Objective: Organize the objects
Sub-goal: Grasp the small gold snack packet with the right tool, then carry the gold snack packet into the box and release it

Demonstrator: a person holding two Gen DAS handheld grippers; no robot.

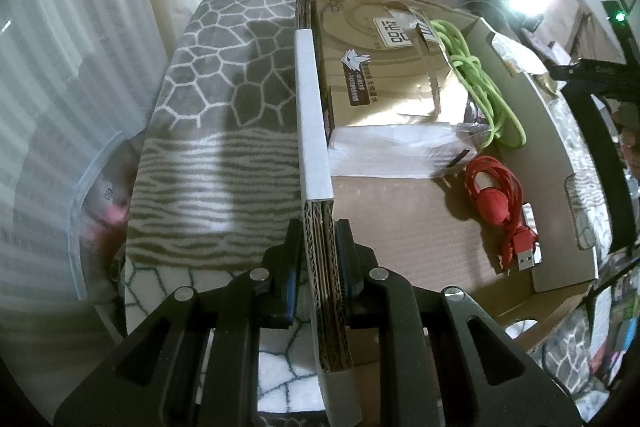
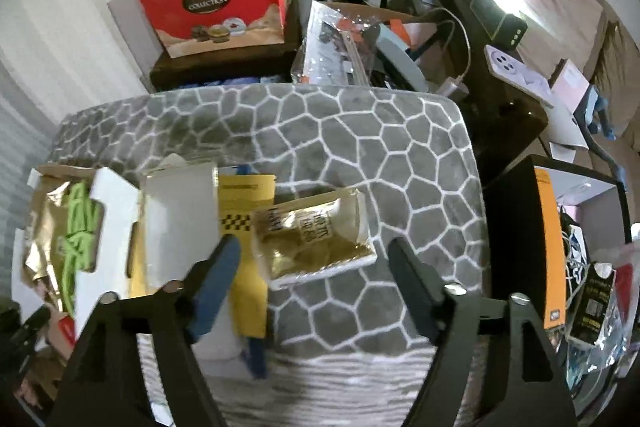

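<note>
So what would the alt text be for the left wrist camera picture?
A black two-finger left gripper is shut on the upright corrugated cardboard box wall. Inside the box lie a coiled red USB cable and a lime-green cord; a grey patterned blanket lies outside.

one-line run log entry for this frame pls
left claw: shut on box wall | right claw: open, empty, above gold packet | in box: green cable, red cable

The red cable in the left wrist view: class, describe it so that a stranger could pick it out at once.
Start at the open cardboard box standing on the grey patterned blanket. On its brown floor, near the right wall, lies the red cable, coiled in a bundle with a USB plug at its near end. The green cable lies farther back, on gold packaging.
</note>
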